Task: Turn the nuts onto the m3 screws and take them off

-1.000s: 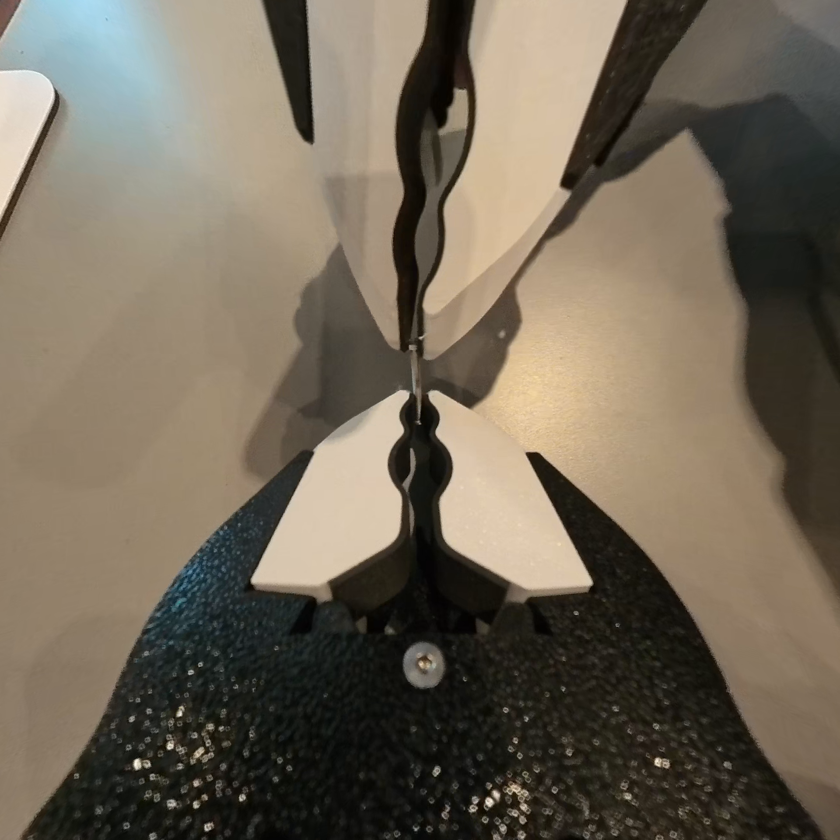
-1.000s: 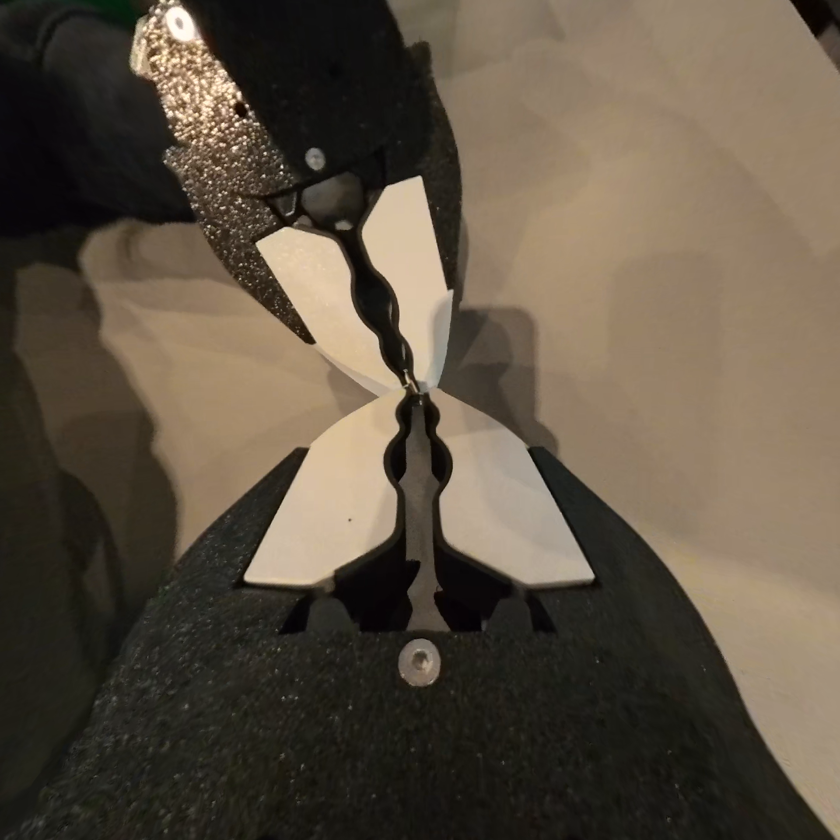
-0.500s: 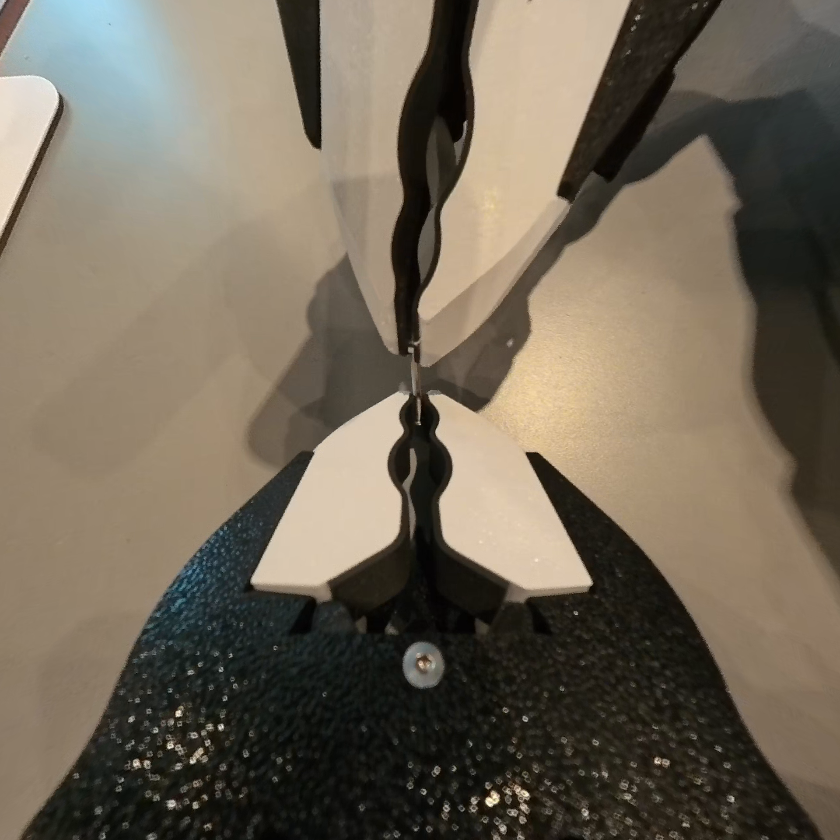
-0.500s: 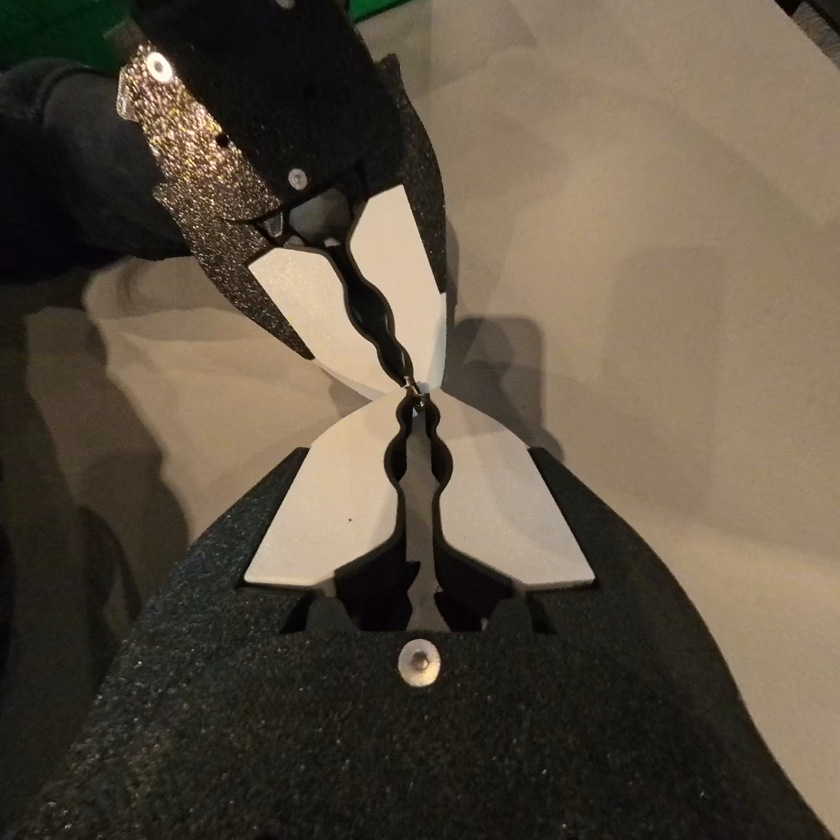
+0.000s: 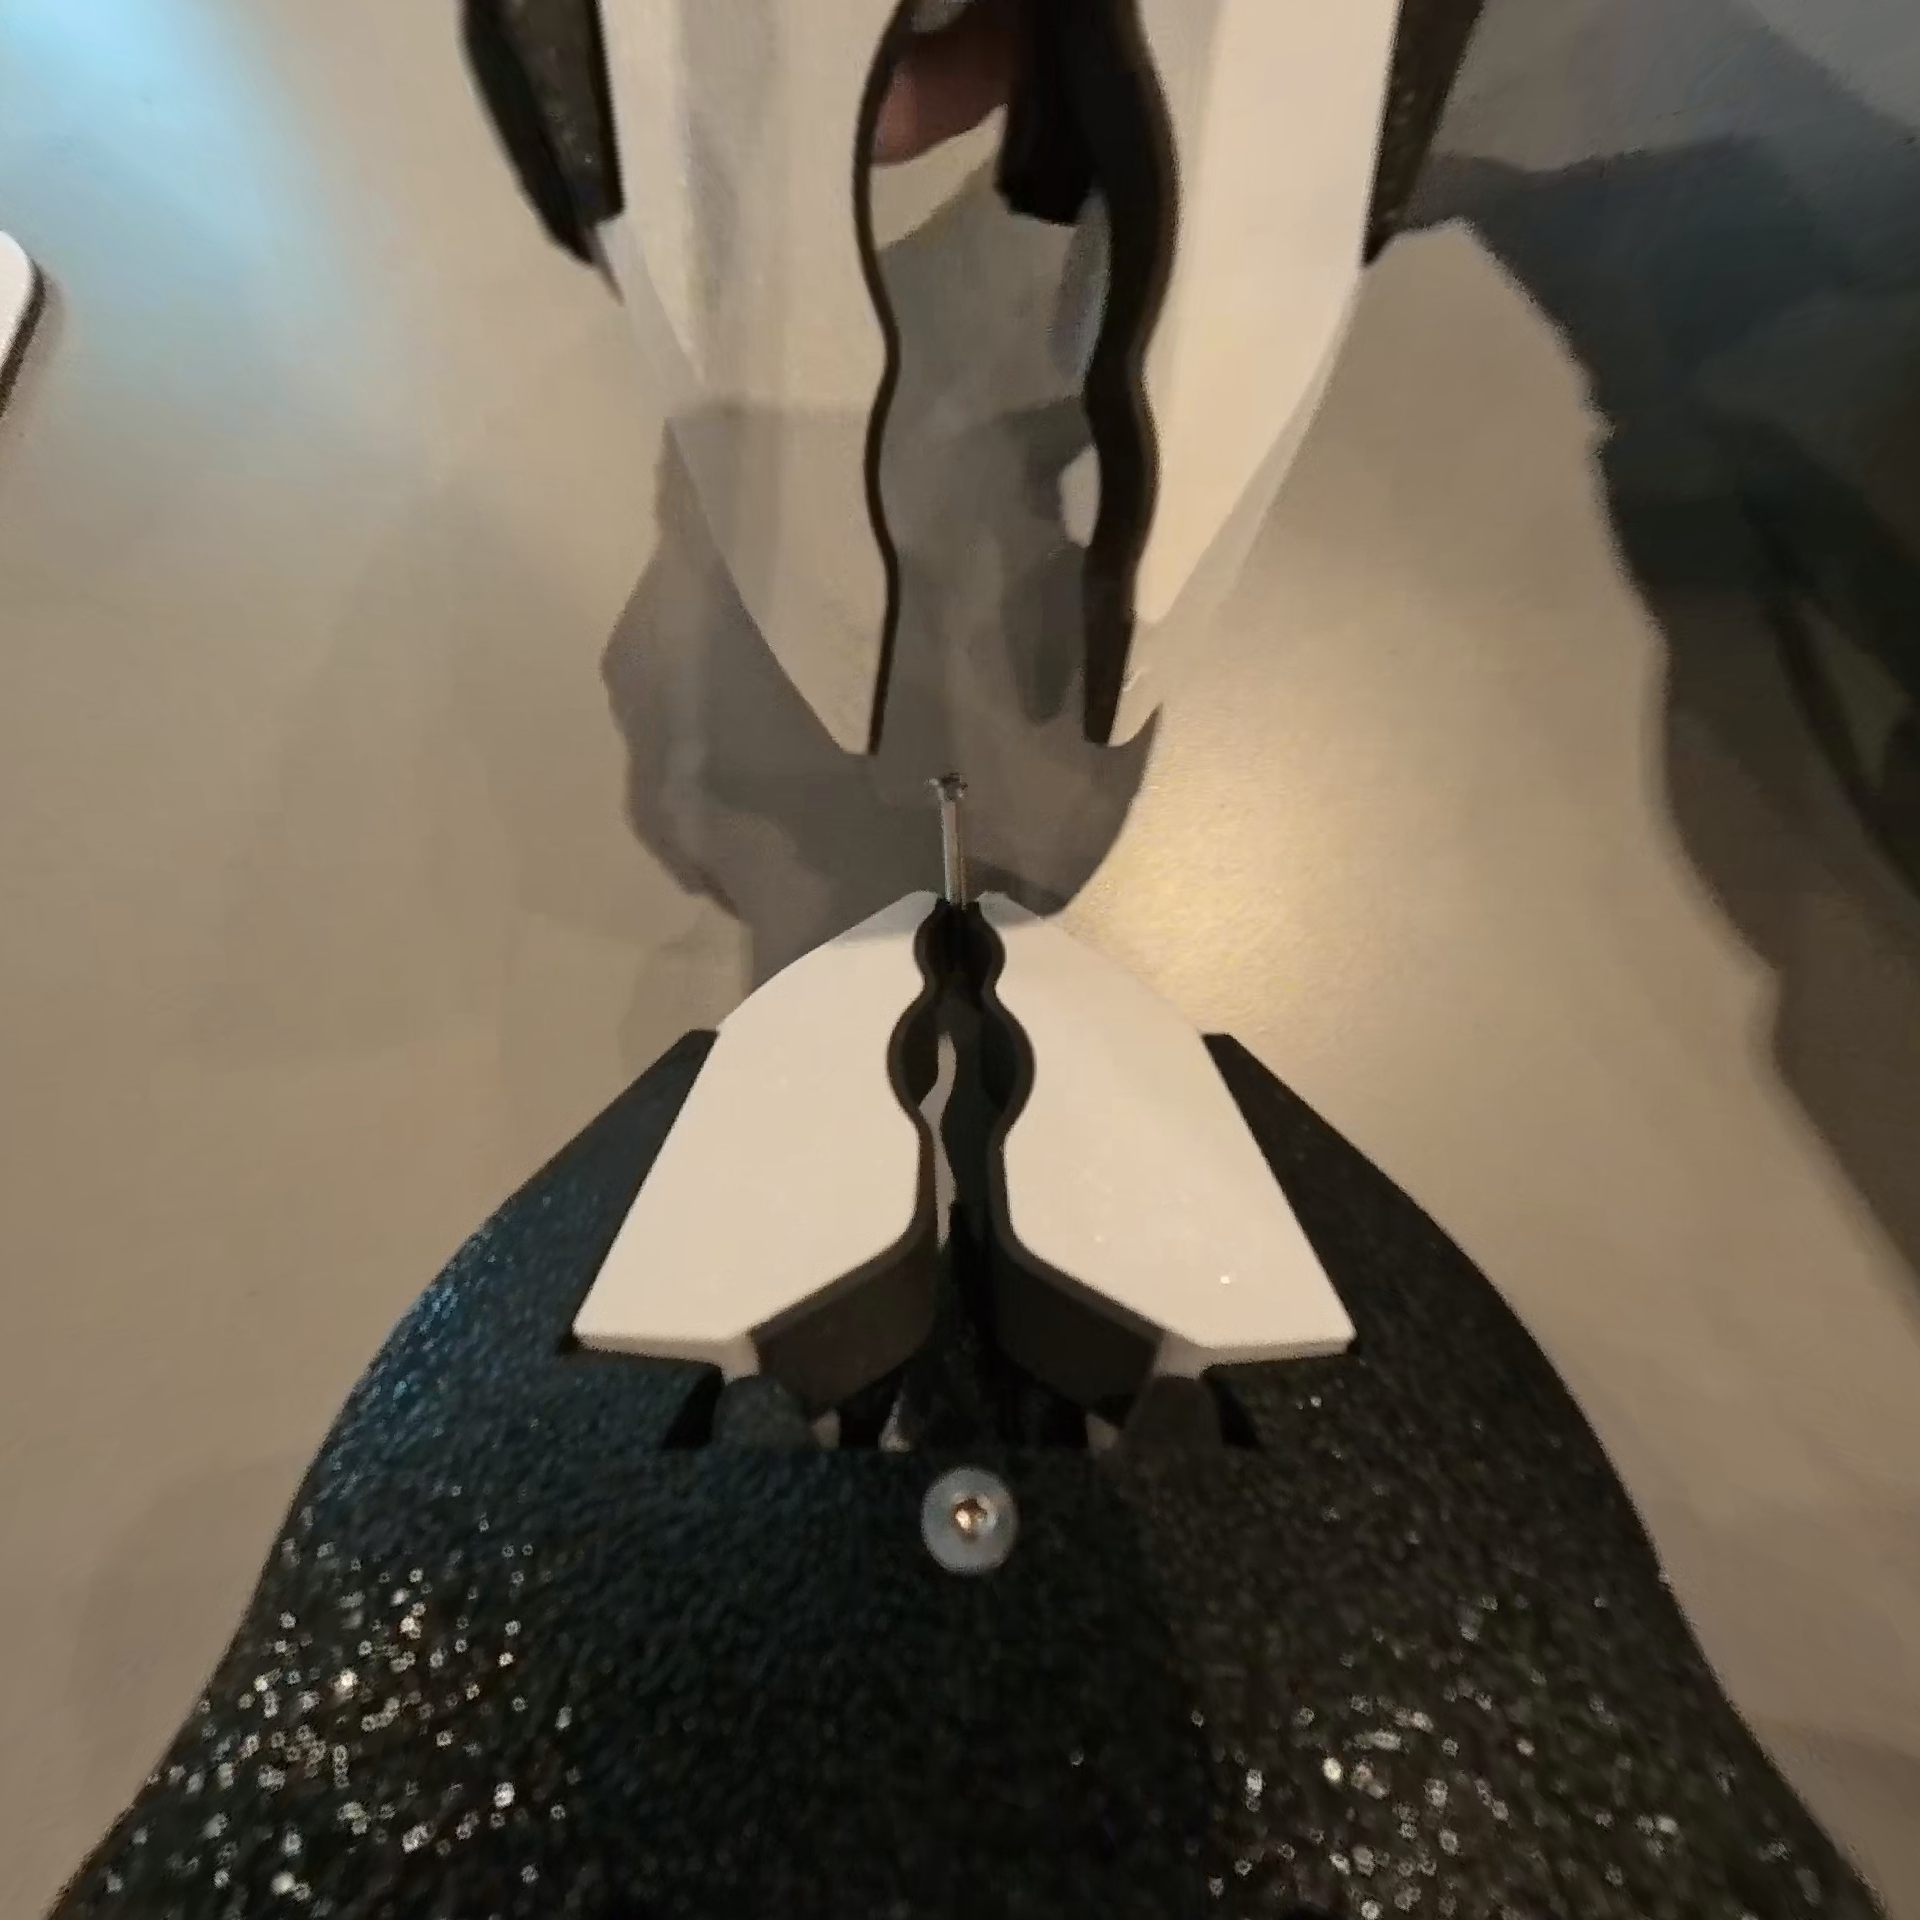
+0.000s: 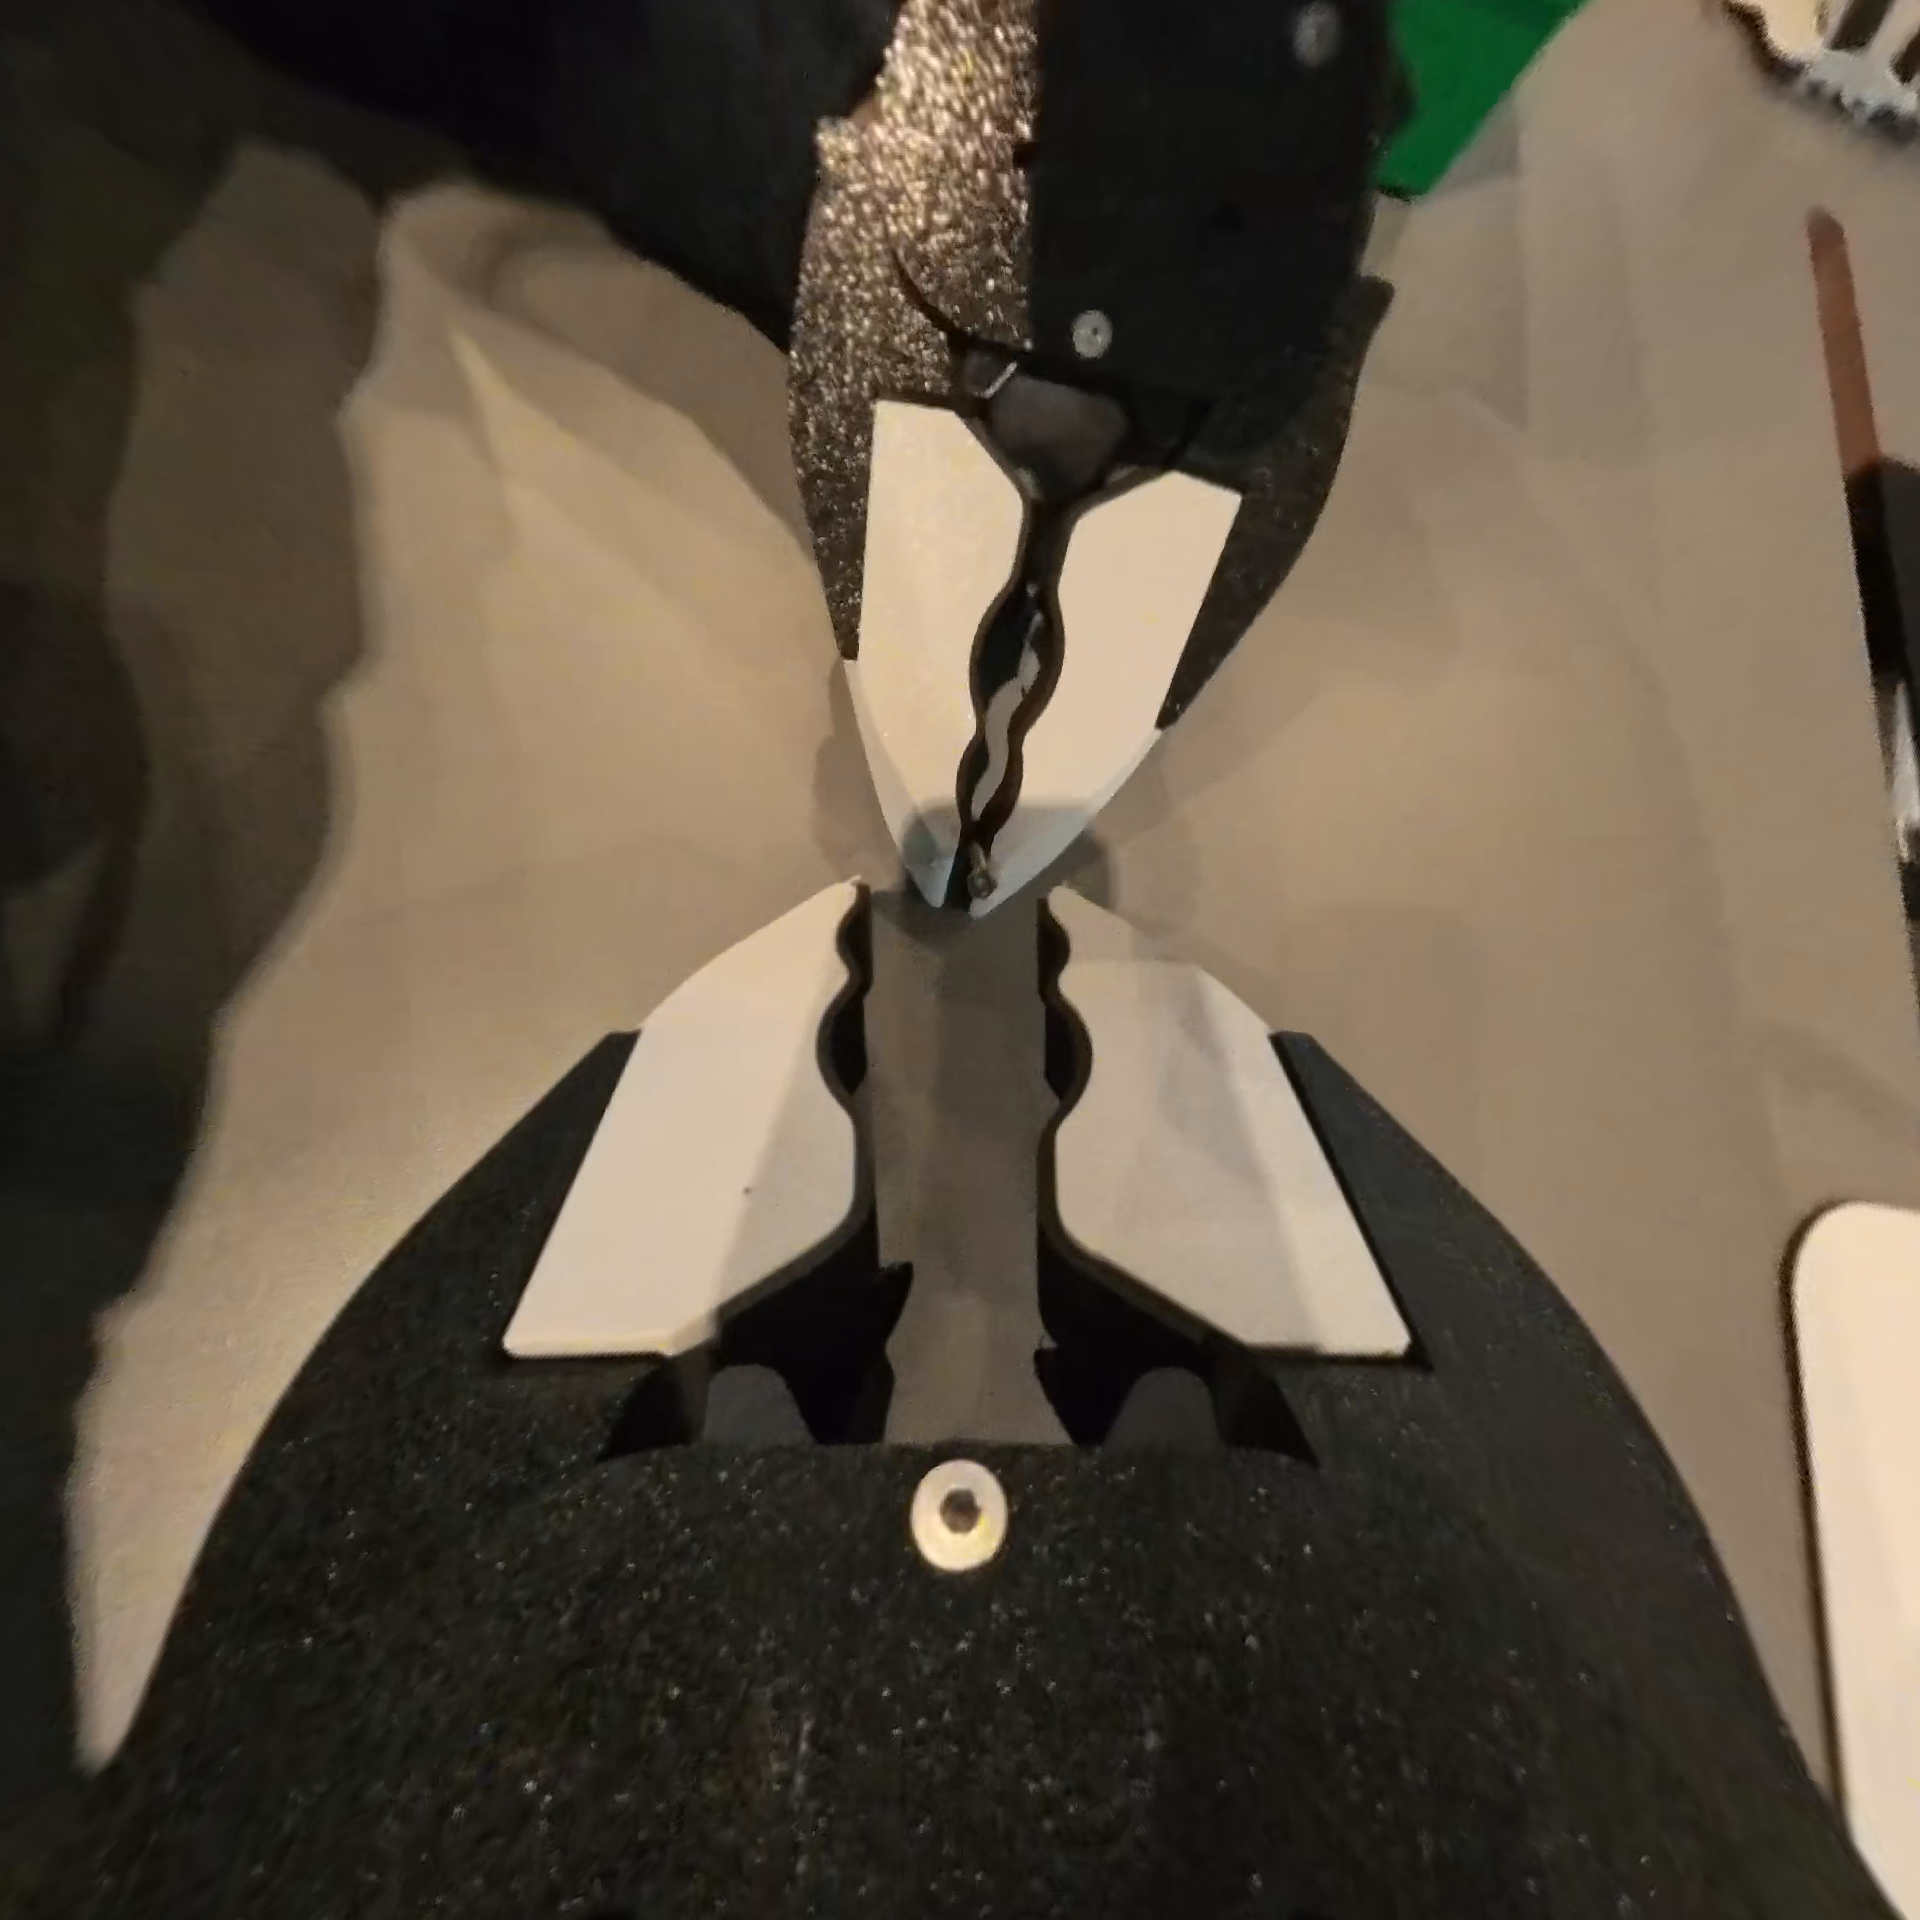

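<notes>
My left gripper (image 5: 954,906) is shut on a thin metal m3 screw (image 5: 951,847) that sticks forward out of its tips. A small wider piece (image 5: 948,787), seemingly the nut, sits on the screw's far end. My right gripper (image 6: 951,902) is open and empty. In the left wrist view it (image 5: 989,738) faces mine, its tips on either side of the screw's end and just beyond it, not touching. In the right wrist view the left gripper (image 6: 966,894) points at me, with the screw end (image 6: 980,881) showing at its tips.
Both grippers are held above a plain beige table (image 5: 312,831). A white board lies at the table's edge (image 6: 1860,1455), also seen in the left wrist view (image 5: 12,301). A green object (image 6: 1455,114) and a dark rod (image 6: 1839,343) are at the far right. A dark sleeve (image 6: 520,125) is upper left. The grippers are tip to tip, or close to it.
My right gripper has opened and let go of the screw's end, then drawn back slightly. The left gripper still holds the screw and has swung to face the right one more squarely.
</notes>
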Motion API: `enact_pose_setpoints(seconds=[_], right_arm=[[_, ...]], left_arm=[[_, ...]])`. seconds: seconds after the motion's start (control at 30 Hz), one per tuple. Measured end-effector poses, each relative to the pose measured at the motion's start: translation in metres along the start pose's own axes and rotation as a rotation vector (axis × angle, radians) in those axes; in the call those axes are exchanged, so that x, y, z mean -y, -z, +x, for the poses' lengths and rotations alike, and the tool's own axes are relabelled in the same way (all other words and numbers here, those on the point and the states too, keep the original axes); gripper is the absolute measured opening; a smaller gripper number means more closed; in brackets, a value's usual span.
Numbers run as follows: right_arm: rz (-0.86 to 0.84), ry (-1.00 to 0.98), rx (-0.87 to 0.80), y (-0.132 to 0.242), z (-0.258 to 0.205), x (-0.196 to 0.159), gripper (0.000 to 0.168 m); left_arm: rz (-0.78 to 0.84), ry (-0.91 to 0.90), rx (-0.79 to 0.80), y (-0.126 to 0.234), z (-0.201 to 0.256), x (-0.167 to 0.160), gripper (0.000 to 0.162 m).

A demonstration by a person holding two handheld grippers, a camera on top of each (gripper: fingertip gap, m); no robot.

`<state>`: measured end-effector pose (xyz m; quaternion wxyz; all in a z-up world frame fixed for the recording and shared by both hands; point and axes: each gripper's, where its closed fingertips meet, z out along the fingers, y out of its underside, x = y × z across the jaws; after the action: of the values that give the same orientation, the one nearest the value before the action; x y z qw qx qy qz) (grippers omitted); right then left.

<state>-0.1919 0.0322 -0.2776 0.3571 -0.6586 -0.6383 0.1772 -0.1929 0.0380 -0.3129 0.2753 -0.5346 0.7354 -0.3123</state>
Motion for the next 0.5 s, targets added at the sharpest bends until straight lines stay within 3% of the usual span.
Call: enact_pose_setpoints(seconds=[0.03,0.33,0.5], right_arm=[[0.004,0.022,0.005,-0.0007,0.0013,0.0016,0.026],[-0.033,0.131,0.079,-0.0102,0.0023,0.0036,0.006],[-0.031,-0.032,0.074,-0.0103,0.0026,0.0027,0.005]], left_arm=[[0.000,-0.001,0.000,-0.0001,0.0001,0.0000,0.002],[0.001,-0.003,-0.011,-0.0002,0.0015,0.0000,0.002],[0.000,-0.002,-0.013,-0.0003,0.0016,-0.0001,0.002]])
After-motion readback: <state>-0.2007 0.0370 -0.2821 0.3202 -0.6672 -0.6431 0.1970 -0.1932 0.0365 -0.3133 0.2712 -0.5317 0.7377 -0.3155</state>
